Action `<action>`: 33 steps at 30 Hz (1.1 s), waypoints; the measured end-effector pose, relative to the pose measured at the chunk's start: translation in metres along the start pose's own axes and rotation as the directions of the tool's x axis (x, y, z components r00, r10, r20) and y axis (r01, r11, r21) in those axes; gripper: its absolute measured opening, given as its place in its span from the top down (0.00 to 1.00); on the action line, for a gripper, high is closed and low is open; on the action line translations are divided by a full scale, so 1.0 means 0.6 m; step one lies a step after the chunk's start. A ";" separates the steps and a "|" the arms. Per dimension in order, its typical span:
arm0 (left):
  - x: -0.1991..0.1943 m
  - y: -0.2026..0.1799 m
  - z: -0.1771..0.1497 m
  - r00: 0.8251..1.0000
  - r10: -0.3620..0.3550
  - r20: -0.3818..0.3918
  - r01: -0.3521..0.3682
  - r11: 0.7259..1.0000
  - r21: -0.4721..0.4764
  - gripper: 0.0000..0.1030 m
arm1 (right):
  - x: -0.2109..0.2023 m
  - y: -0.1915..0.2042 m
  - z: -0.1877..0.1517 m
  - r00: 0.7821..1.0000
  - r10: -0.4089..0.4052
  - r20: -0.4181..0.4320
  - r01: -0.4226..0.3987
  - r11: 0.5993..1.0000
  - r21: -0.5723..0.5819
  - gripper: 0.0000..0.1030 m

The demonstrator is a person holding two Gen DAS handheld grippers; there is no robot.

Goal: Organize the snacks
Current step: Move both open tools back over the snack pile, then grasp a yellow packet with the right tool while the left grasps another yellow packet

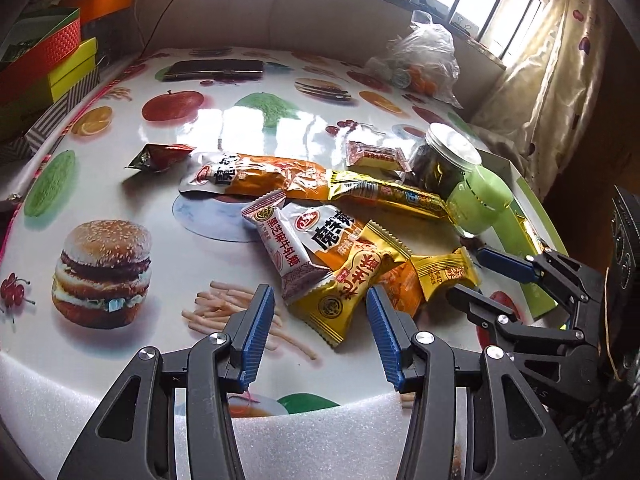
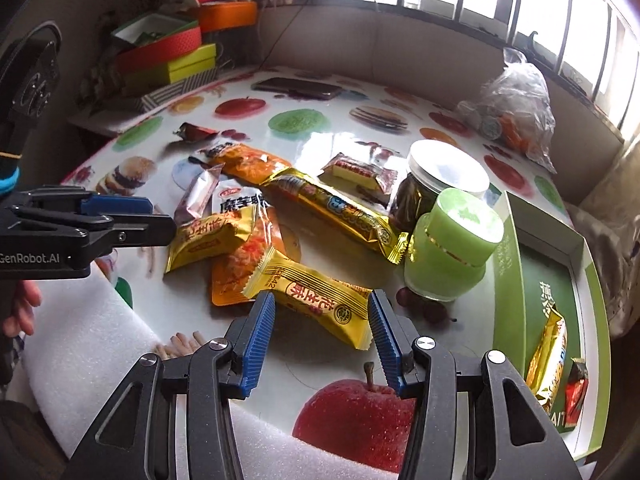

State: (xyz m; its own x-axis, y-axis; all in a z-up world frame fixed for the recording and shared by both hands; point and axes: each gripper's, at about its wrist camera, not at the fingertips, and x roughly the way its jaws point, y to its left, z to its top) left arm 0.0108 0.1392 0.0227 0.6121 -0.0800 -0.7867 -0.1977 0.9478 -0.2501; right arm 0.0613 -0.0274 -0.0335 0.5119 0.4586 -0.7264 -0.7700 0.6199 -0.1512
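Beside the green box point(image 2: 516, 280) on the tabletop point(image 2: 320, 140), a heap of snack packets lies loose. Nearest it, the yellow packet point(image 2: 316, 296) looks light, crinkly and slippery, best pinched across its padded middle. Both the right tool point(image 2: 322, 314) and left tool point(image 1: 320, 308) stand released, gripping nothing.

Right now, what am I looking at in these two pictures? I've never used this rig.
Each picture comes from a camera on a hand-held two-finger gripper, looking along its blue-padded fingers. The left gripper frames a yellow snack packet; the right gripper frames another yellow packet. Both are open, holding nothing. On the food-print table lie more snack packets, a clear jar and a green jar. The green box holds two snacks.
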 end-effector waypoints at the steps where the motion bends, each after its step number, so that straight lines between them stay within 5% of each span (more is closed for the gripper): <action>1: 0.001 -0.002 0.001 1.000 -0.013 -0.002 0.013 1.000 0.008 0.52 | 0.003 0.001 0.002 1.000 0.002 -0.005 -0.002 1.000 -0.010 0.52; 10: 0.028 -0.031 0.013 0.999 -0.025 -0.029 0.029 0.992 0.123 0.52 | 0.034 0.009 0.015 0.998 0.046 -0.052 -0.050 0.996 -0.074 0.48; 27: 0.054 -0.034 0.011 0.997 0.015 -0.069 -0.005 0.990 0.140 0.52 | 0.043 -0.012 0.011 0.996 0.070 -0.061 -0.065 0.995 0.081 0.48; 33: 0.052 -0.035 0.009 0.997 -0.004 -0.072 0.013 0.991 0.132 0.52 | 0.037 -0.013 0.007 0.997 0.067 -0.051 -0.061 0.992 0.107 0.66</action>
State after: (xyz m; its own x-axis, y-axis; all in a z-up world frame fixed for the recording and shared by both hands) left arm 0.0381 0.1183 0.0067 0.5563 -0.1052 -0.8243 -0.0868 0.9792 -0.1836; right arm 0.0804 -0.0193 -0.0456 0.4395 0.4661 -0.7678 -0.7544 0.6555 -0.0339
